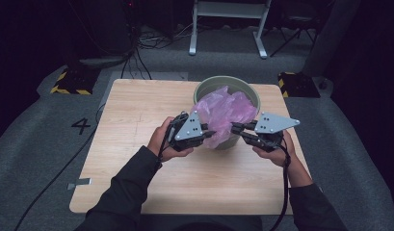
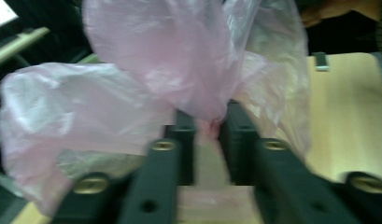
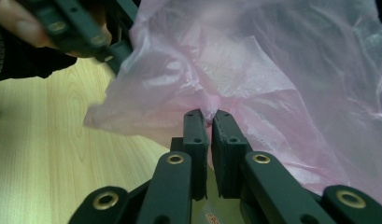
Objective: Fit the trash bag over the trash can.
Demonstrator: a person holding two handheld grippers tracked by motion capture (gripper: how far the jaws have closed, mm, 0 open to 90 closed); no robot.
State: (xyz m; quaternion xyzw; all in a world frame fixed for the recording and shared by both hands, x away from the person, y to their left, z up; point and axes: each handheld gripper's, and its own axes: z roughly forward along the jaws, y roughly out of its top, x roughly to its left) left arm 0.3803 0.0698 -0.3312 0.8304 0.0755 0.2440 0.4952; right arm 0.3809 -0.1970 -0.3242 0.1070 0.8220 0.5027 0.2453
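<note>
Left gripper [image 1: 210,133] pinched nearly closed on pink plastic bag [image 1: 223,113]; right gripper [image 1: 235,127] likewise clamped on a fold of it; bag bulges between both tips, spilling from green bucket [image 1: 209,85] just beyond them.

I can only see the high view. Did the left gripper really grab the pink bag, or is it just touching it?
Observer: It grabbed it. In the left gripper view, the left gripper has a fold of the pink bag pinched between its jaws.
Operator: And the other one?
Observer: The right gripper is pinching a bunched bit of the bag too, with its jaws nearly together.
Operator: Is the bag see-through?
Observer: Partly. Up close it is thin, crinkly and cloudy pink.
Operator: Where is the bin?
Observer: You see that best yourself: the green bin stands on the wooden table, with the bag spilling over its rim.
</note>
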